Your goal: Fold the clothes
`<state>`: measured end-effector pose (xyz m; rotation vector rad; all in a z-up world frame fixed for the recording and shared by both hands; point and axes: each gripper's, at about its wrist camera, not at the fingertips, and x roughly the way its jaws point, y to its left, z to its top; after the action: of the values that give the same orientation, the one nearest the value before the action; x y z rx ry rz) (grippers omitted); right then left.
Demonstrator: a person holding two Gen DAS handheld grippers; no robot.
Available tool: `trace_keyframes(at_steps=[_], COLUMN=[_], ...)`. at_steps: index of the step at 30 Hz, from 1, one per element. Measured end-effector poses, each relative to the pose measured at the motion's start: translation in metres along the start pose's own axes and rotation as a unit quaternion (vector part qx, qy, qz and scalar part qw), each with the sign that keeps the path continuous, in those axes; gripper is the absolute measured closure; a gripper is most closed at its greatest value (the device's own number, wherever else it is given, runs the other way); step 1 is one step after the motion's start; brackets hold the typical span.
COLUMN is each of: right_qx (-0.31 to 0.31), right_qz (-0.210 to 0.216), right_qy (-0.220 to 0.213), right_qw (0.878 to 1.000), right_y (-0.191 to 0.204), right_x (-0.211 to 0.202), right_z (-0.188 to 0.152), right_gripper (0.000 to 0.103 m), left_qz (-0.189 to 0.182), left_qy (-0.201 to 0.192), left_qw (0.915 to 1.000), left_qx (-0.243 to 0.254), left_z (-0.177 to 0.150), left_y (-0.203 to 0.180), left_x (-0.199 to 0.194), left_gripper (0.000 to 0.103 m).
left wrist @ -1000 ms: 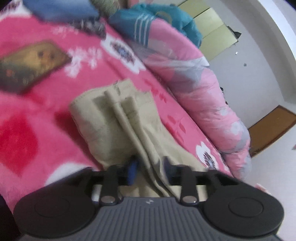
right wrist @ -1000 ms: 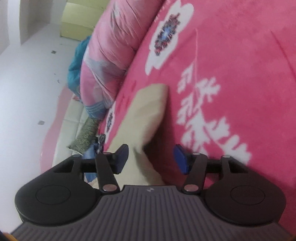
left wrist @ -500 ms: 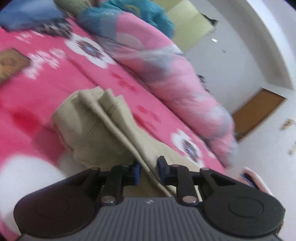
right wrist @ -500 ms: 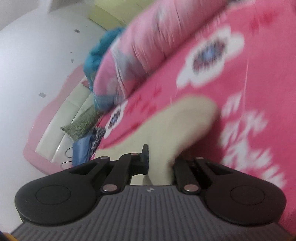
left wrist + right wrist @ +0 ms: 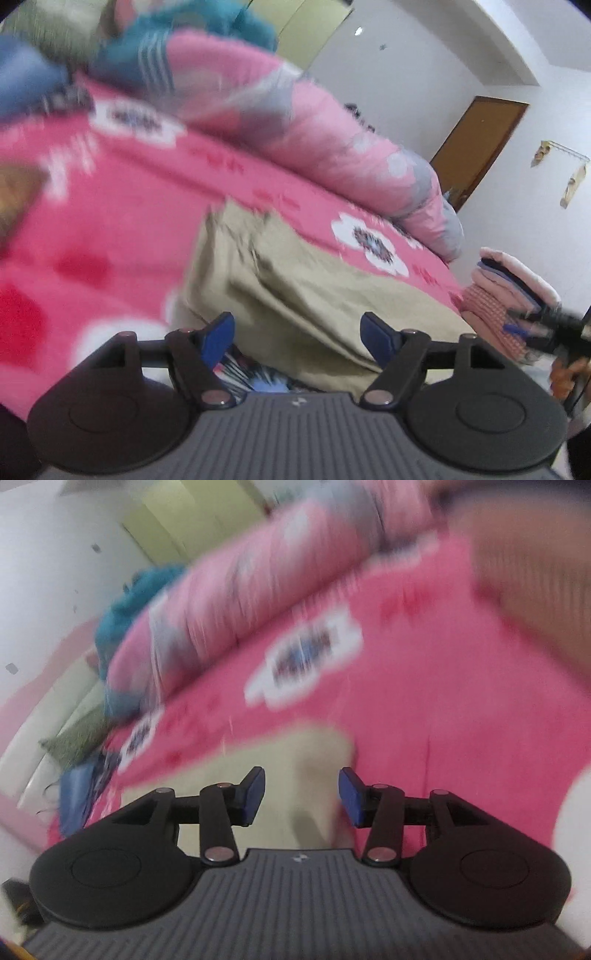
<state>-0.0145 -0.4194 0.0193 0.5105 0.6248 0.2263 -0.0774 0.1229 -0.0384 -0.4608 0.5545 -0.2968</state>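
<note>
left gripper (image 5: 297, 330): just opened wide, empty | right gripper (image 5: 302, 796): just reopened, empty | beige garment (image 5: 314, 291): below both, released

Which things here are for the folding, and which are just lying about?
For the folding:
- beige garment, on the bed
- left gripper, jaws just opened, off the cloth
- right gripper, jaws just opened, off the cloth
- folded pile

Lying about:
- pink quilt
- teal cloth
- blue cloth
- door

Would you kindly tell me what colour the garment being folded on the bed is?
The garment is plain beige, clearest in the left wrist view.
</note>
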Motion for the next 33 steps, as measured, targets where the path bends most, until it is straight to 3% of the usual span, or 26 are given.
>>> trace_keyframes(at_steps=[3,7,9,18,24,33], right_qx=[-0.057,-0.186,-0.212,-0.178,-0.163,-0.099], right_qz=[0.034,0.104,0.129,0.187,0.195,0.183], right_qy=[-0.027,0.0,0.02,0.068,0.135,0.178], right_qw=[0.997,0.977,0.969,0.964,0.958,0.962], right_y=[0.041,0.122,0.153,0.216,0.247,0.247], right_x=[0.012,0.064,0.091,0.164,0.189,0.218], right_z=[0.006,-0.024,-0.036,-0.058,-0.062,-0.071], right_gripper=[0.058,0.06,0.06,0.06,0.06,0.059], left_qz=[-0.014,0.015,0.021,0.04,0.046,0.032], left_qy=[-0.027,-0.002,0.012,0.006,-0.01,-0.012], left_qw=[0.9995,0.9996,0.9989,0.9992,0.9987,0.999], left_qx=[0.001,-0.026,-0.04,-0.002,0.018,0.03], left_z=[0.006,0.008,0.008,0.012,0.011,0.012], left_y=[-0.004,-0.003,0.002,-0.001,0.0,0.001], left_x=[-0.01,0.008,0.013,0.029,0.031,0.014], left_gripper=[0.028,0.035,0.038,0.041,0.06,0.053])
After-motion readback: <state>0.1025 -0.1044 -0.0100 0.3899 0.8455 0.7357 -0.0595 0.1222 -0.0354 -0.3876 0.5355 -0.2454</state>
